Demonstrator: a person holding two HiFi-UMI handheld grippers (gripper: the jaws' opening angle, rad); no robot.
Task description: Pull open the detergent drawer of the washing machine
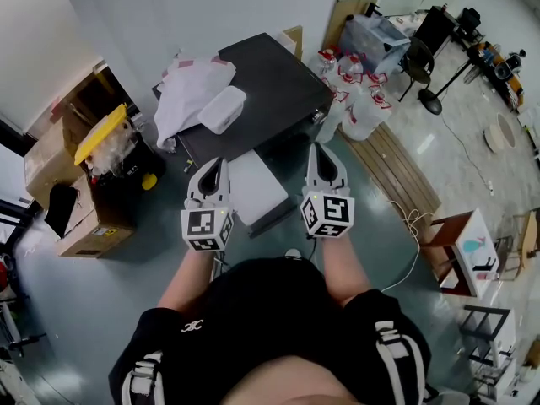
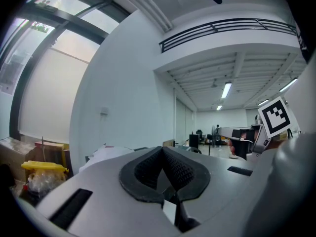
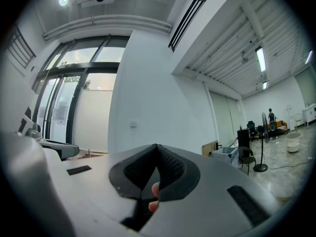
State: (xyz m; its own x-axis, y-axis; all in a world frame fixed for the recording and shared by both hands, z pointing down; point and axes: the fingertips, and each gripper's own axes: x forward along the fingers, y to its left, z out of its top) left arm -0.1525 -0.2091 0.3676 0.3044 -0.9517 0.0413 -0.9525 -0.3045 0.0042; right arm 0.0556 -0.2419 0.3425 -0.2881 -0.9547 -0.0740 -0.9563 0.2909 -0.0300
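The washing machine has a dark top (image 1: 261, 83) and a white front part (image 1: 253, 188), and it stands just ahead of me. Its detergent drawer does not show in any view. My left gripper (image 1: 221, 164) points level at the machine's near left side, jaws shut and empty; in the left gripper view the left gripper (image 2: 162, 150) has its black pads meeting at the tip. My right gripper (image 1: 324, 148) hangs beside the machine's near right corner, also shut on nothing, and the right gripper (image 3: 156, 146) shows only open room ahead. Neither gripper touches the machine.
A white cloth bundle (image 1: 190, 87) and a white box (image 1: 222, 110) lie on the machine's top. Cardboard boxes and a yellow-lidded bin (image 1: 101, 133) stand to the left. Water bottles (image 1: 354, 91), a wooden pallet (image 1: 392, 171) and a floor cable (image 1: 413, 226) lie to the right.
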